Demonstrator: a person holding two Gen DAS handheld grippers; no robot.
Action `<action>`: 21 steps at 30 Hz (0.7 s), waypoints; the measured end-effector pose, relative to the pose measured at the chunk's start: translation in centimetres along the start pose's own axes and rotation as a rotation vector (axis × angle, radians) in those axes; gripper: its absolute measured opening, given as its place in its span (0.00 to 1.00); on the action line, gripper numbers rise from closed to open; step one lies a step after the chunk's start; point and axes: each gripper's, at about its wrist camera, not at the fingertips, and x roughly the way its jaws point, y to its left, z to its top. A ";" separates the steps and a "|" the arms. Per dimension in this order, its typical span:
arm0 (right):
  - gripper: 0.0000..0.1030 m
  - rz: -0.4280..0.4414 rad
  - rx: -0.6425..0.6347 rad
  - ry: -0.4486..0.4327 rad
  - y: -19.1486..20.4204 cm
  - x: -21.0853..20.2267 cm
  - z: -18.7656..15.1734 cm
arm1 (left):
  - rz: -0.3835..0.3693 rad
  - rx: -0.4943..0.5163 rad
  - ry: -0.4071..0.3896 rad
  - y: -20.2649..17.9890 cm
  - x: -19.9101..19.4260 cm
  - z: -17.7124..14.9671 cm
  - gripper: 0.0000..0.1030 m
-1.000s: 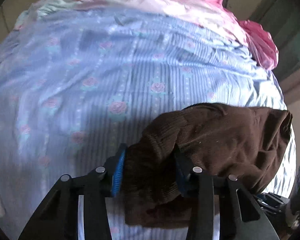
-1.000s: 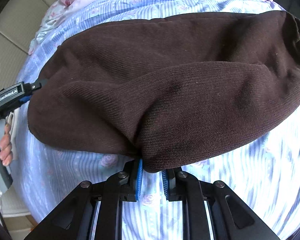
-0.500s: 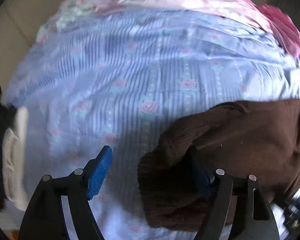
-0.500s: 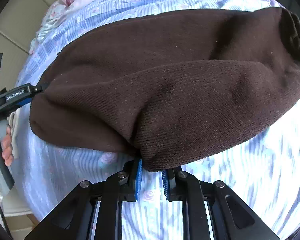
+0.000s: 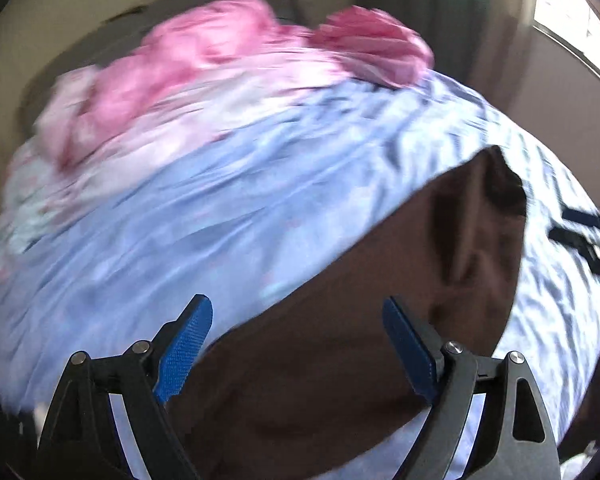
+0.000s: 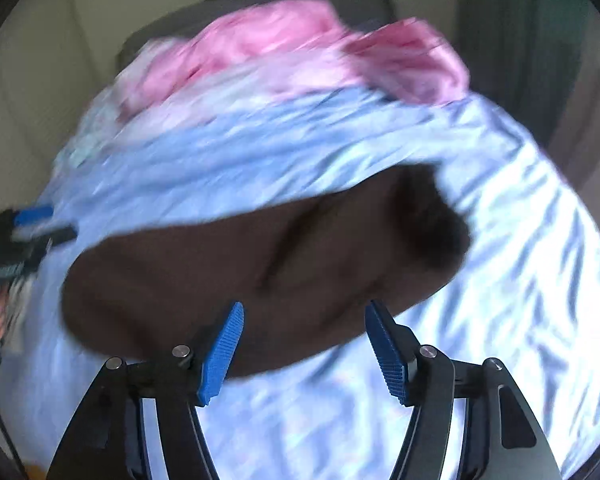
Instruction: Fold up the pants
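The dark brown pants (image 5: 380, 320) lie folded in a long bundle on the blue striped bedsheet (image 5: 220, 208). My left gripper (image 5: 298, 344) is open and empty, its blue pads spread just above the near end of the pants. In the right wrist view the pants (image 6: 260, 264) stretch across the middle, and my right gripper (image 6: 304, 352) is open and empty over their near edge. The left gripper also shows at the left edge of the right wrist view (image 6: 28, 224). Both views are blurred by motion.
A crumpled pink blanket (image 5: 228, 64) lies at the far end of the bed, also in the right wrist view (image 6: 300, 52). A beige wall (image 6: 60, 20) stands behind, with a window (image 5: 572, 20) at the far right. The right gripper (image 5: 584, 232) shows at the right edge.
Both grippers have opened and let go of the pants, which now lie on the sheet. Both cameras have pulled back and tilted up, showing the far end of the bed.
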 end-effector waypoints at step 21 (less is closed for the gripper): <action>0.53 -0.026 0.360 0.048 -15.0 9.7 2.6 | -0.174 0.145 0.318 -9.1 16.5 6.7 0.30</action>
